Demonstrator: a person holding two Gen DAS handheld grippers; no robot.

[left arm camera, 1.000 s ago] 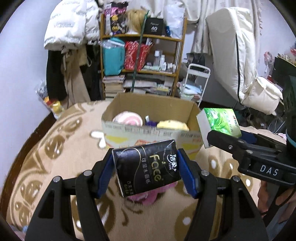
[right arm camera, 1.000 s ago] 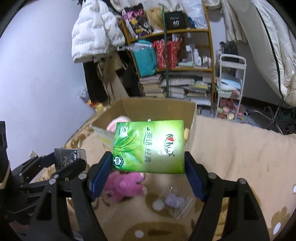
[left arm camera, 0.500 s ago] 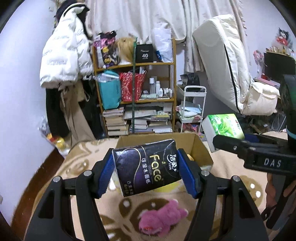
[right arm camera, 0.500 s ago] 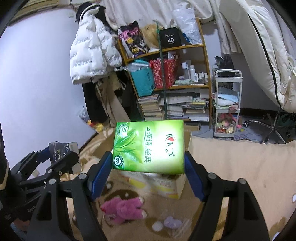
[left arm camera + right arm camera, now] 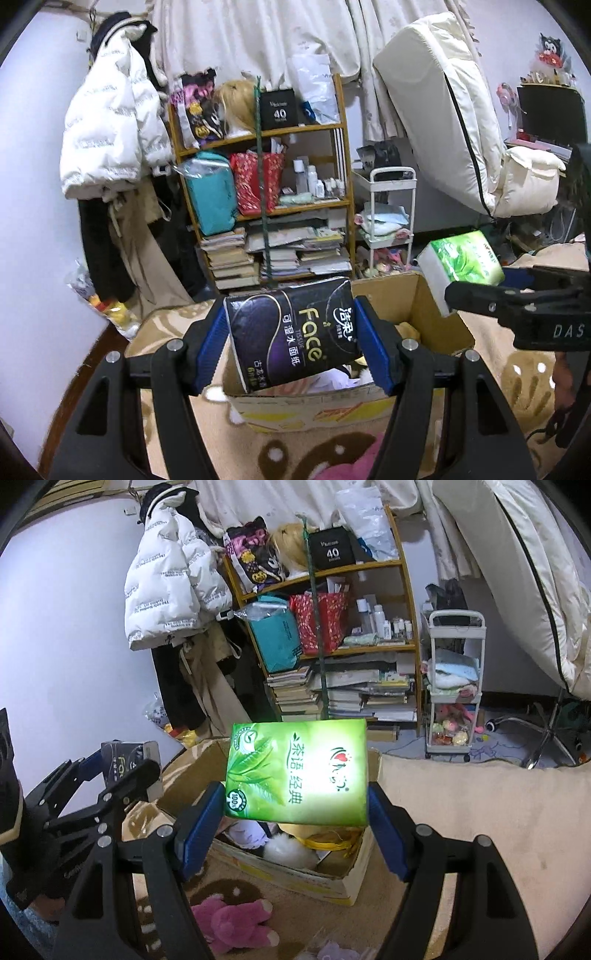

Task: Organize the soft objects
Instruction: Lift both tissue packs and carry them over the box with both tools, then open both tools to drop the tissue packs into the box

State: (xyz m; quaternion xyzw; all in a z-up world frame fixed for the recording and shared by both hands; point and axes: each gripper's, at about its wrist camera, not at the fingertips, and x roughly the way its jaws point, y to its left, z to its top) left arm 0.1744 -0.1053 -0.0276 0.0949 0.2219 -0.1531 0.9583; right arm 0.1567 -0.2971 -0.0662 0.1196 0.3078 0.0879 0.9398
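Black tissue pack [image 5: 293, 338] clamped between left fingers [image 5: 212, 341]; green tissue pack [image 5: 297, 773] between right fingers [image 5: 197, 827].

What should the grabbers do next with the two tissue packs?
Probably lower both over the open cardboard box and let go. The left gripper holds the black tissue pack, the right gripper the green tissue pack, both above the box.

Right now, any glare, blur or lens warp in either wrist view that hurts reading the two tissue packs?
Right wrist: the green tissue pack is blown out mid-face, its print washed. Left wrist: the black tissue pack is evenly lit, print sharp; the green pack's top glares. Both views: fisheye bends the shelf and darkens corners; no motion blur.
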